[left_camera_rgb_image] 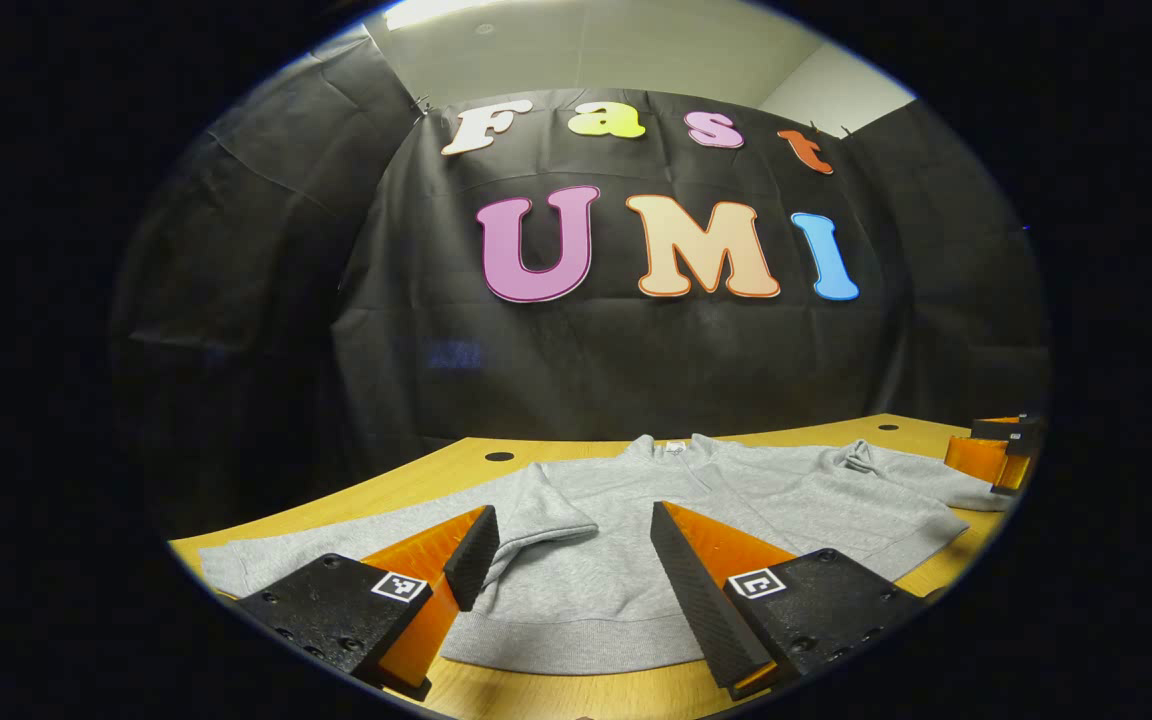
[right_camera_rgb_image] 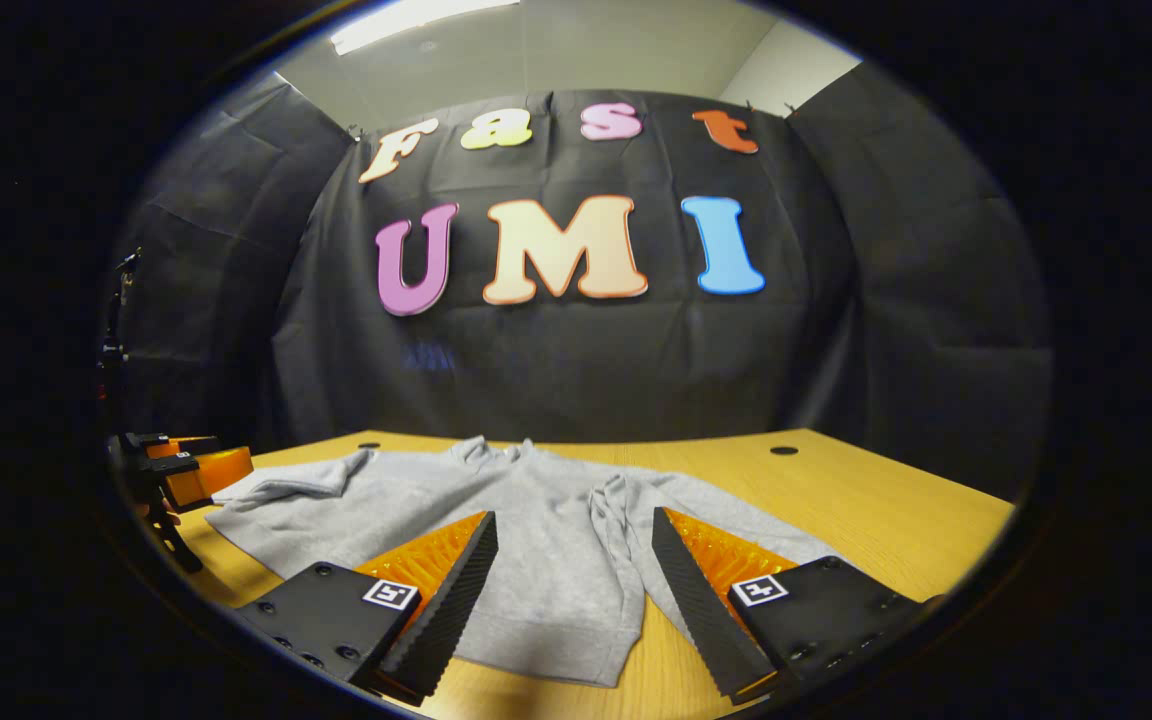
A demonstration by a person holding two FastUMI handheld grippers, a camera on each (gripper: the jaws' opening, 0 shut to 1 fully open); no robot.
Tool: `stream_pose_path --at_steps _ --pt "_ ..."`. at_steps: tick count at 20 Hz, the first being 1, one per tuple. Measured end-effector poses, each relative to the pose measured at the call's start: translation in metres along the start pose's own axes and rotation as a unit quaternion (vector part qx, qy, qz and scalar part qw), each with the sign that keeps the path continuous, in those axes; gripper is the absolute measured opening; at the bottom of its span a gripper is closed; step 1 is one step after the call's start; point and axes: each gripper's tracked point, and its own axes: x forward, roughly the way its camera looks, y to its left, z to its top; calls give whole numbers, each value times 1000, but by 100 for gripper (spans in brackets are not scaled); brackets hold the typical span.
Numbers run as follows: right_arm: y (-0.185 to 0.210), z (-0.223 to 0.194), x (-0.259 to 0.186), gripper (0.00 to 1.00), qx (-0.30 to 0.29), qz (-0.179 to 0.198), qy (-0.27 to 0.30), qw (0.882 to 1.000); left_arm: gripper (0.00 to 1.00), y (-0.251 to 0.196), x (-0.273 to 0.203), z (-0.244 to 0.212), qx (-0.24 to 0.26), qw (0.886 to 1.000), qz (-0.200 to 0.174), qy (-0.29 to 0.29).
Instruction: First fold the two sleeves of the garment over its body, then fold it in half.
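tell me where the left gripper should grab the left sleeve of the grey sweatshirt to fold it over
Judging by its pose, take the left sleeve of the grey sweatshirt near its cuff end, where it lies flat and stretched outward on the yellow wooden table. Come from the outer side with the open left gripper, pinch the sleeve edge, then carry it inward across the body.

Your left gripper point(left_camera_rgb_image: 574, 560) has orange fingers faced with ribbed black pads point(left_camera_rgb_image: 688, 590). Your right gripper point(right_camera_rgb_image: 574, 570) matches. Black screwed mounts carry square coded markers point(right_camera_rgb_image: 392, 594).
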Motion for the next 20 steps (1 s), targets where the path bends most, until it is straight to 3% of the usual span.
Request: stream_pose_path --at_steps 3,9,15,20 --pt "-36 47 -17 98 20 -18 -16 1000 93 0 -1 0 0 1000 0 1" --pt "-138 45 -53 97 10 -117 70 991 93 -1 -1 0 0 1000 -3 0" --pt "-145 -16 -77 97 -10 -105 196 975 93 -2 0 1 0 1000 -4 0" --pt "-143 -68 -96 96 -25 -100 289 952 93 -2 -1 0 0 1000 -6 1"
